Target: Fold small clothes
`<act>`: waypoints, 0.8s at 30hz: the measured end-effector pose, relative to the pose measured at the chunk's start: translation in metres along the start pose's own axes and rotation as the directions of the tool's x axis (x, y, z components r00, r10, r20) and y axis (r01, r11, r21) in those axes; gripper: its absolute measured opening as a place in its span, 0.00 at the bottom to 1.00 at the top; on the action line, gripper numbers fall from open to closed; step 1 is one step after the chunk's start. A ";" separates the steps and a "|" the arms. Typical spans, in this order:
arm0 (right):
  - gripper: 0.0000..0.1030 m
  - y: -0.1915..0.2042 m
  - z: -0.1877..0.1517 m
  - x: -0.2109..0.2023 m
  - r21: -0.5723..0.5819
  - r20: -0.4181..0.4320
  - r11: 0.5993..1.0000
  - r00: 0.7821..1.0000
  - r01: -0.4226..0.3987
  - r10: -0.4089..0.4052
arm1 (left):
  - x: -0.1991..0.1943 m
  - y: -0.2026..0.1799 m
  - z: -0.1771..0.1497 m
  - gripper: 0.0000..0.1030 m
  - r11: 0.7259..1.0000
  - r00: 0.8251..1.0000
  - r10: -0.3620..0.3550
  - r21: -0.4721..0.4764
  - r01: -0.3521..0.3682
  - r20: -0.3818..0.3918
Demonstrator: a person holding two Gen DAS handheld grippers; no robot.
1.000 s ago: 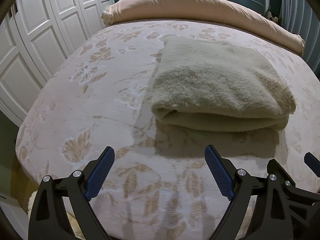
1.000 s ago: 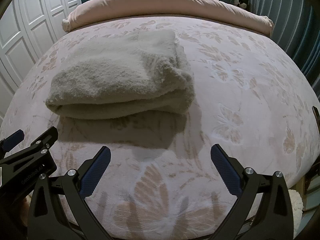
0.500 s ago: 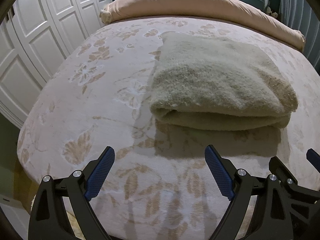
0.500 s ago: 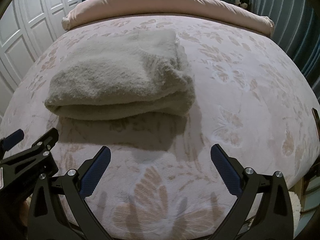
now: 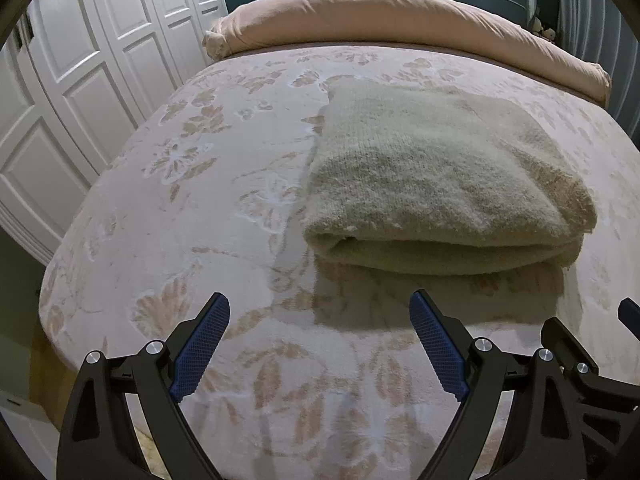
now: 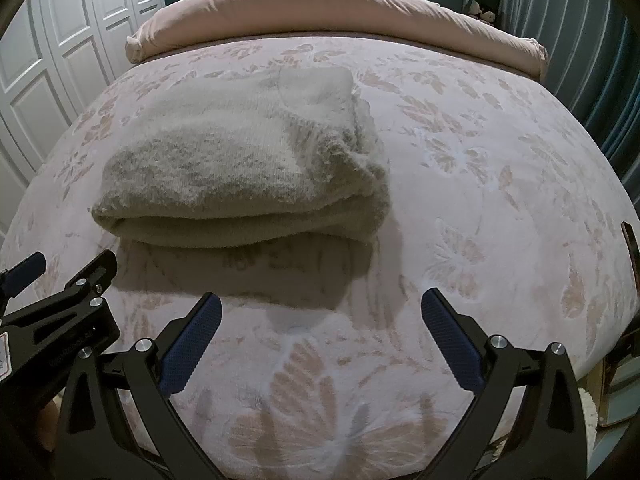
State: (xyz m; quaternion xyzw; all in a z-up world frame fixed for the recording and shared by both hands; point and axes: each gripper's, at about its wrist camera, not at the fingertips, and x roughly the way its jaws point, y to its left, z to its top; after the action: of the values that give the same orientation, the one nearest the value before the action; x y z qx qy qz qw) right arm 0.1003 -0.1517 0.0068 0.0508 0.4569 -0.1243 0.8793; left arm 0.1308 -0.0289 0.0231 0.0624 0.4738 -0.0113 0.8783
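- Left wrist view first: a fuzzy beige sweater (image 5: pixel 436 184) lies folded into a thick bundle on the bed (image 5: pixel 208 216), its rolled fold edge facing the cameras and a shadow falling in front of it.
- Over on the right wrist view, the same sweater (image 6: pixel 240 168) sits left of centre on the bed (image 6: pixel 500 184), with a ribbed band of knit showing at its right end.
- Left tongs (image 5: pixel 320 344) are spread wide with blue ribbed pads (image 5: pixel 200 346), holding nothing, low over the floral bedcover and short of the sweater's near edge.
- Right tongs (image 6: pixel 320 344) are likewise spread wide and empty, just short of the sweater's shadow.
- Each tool shows at the edge of the other's view: the left tongs at the lower left of the right wrist view, the right at the lower right of the left wrist view.
- Farther back, a rolled pink duvet (image 5: pixel 392 12) lies across the head of the bed, seen again from the right (image 6: pixel 332 8).
- White panelled wardrobe doors (image 5: pixel 92 64) stand along the left side.
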 end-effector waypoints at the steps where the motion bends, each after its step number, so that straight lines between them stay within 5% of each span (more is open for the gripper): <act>1: 0.95 -0.001 0.000 0.000 0.001 -0.001 1.000 1.000 -0.003 0.003 | 0.001 0.001 0.001 0.86 1.000 1.000 -0.004 -0.003 0.004 -0.003; 24: 0.95 -0.001 0.002 -0.002 0.008 0.000 1.000 1.000 -0.013 0.013 | 0.003 0.002 0.000 0.82 1.000 0.999 -0.024 -0.020 0.023 -0.042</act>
State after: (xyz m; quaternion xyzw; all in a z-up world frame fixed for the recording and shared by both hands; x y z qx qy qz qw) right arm 0.1008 -0.1528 0.0099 0.0571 0.4560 -0.1204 0.8800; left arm 0.1331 -0.0265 0.0209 0.0483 0.4931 -0.0157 0.8685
